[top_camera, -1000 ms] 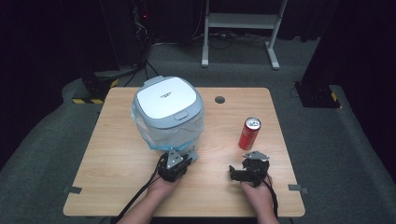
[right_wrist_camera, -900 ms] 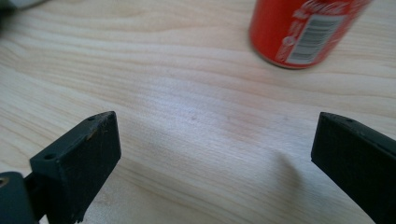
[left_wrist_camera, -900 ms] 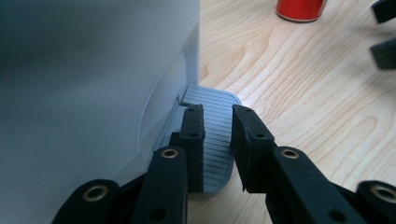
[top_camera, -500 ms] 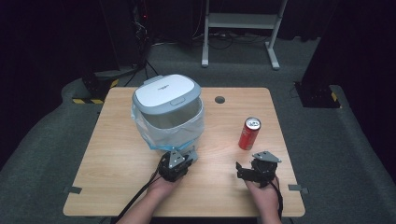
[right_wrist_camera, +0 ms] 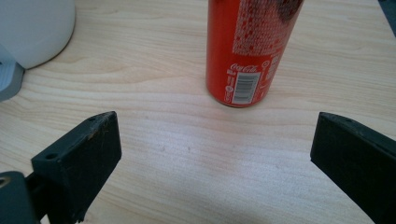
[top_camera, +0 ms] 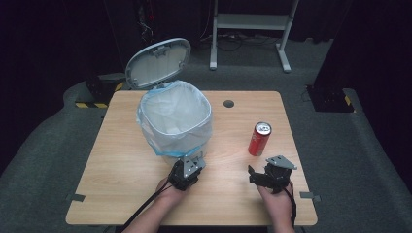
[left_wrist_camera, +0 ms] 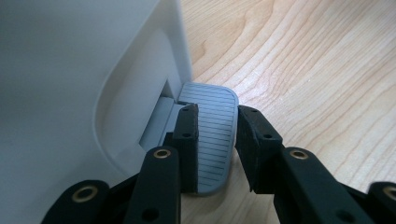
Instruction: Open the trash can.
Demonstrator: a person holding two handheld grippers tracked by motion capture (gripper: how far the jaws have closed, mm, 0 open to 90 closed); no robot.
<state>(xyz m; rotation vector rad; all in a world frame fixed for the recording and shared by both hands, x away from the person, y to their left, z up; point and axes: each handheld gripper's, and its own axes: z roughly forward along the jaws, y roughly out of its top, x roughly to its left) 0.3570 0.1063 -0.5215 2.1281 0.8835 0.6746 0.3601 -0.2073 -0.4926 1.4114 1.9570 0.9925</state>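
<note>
We are looking down at a light wooden table [top_camera: 121,194] filling the middle of the high view, with one white pedal bin [top_camera: 176,124] left of centre, its single lid [top_camera: 158,62] standing open toward the upper left and one pale plastic liner [top_camera: 194,138] folded over its rim. One red Coca-Cola can [top_camera: 259,138] is standing upright right of centre, well apart from the bin. We are holding two grippers: the left gripper [left_wrist_camera: 215,140] is resting over the bin's one grey ribbed pedal [left_wrist_camera: 215,116] at the bin's near foot, its jaws nearly closed with only a narrow gap, one jaw lying on the pedal and the other at its edge, apparently pressing rather than gripping, though we cannot tell for certain. The right gripper [right_wrist_camera: 212,140] is sitting at the lower right of the high view, its jaws spread wide and holding nothing, with the can just ahead between them in its own view. We are judging the can to be light, smooth and slippery, thin-walled enough to dent and easy to tip; whether it is full we cannot tell. The best hold looks like the middle of its round body, squeezed gently. The bin seems stiff plastic, the liner soft and flimsy.
</note>
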